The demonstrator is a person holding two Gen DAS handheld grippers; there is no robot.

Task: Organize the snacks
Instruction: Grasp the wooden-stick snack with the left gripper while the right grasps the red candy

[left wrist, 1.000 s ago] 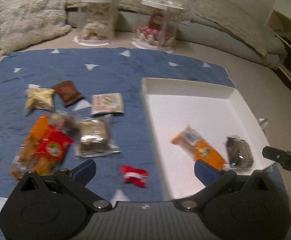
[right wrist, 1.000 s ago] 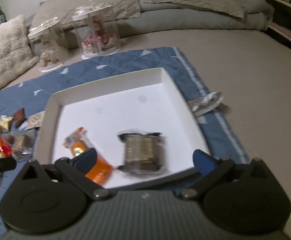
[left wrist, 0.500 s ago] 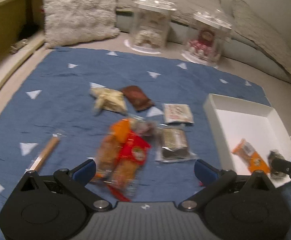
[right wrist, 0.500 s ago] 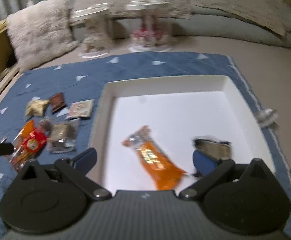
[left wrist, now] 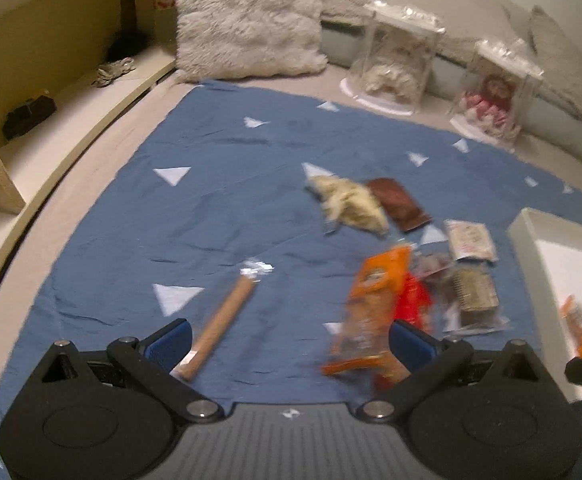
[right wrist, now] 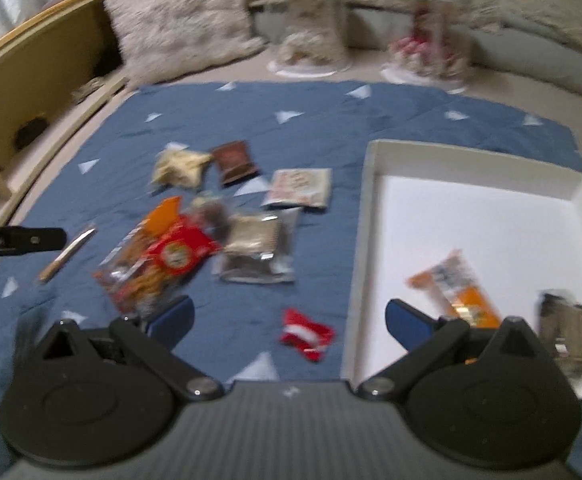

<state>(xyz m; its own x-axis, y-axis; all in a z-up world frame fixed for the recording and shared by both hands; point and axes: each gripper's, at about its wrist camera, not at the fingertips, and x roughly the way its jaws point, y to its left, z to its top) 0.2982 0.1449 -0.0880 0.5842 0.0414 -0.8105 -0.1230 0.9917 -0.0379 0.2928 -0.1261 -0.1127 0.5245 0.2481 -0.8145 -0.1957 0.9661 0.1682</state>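
Several snack packs lie in a loose pile on the blue cloth (left wrist: 219, 200): an orange and red bag (left wrist: 375, 304), a wafer pack (left wrist: 473, 298), a pale crinkled pack (left wrist: 351, 204), a brown pack (left wrist: 399, 204), a white sachet (left wrist: 471, 240). A long brown stick snack (left wrist: 223, 320) lies apart on the left. My left gripper (left wrist: 291, 340) is open and empty, above the cloth between the stick and the orange bag. My right gripper (right wrist: 287, 320) is open and empty, just above a small red and white sweet (right wrist: 305, 332). The white tray (right wrist: 479, 168) holds an orange bar (right wrist: 455, 288) and a wafer pack (right wrist: 567, 332).
Two clear display cases (left wrist: 395, 60) with dolls and a fluffy white cushion (left wrist: 247, 20) stand at the cloth's far edge. A wooden shelf unit (left wrist: 31, 80) runs along the left. The left gripper's finger (right wrist: 19, 240) shows at the left of the right wrist view.
Both grippers have swung left, away from the tray and over the snack pile. The stick snack has come into the left wrist view. Both stay open and empty.
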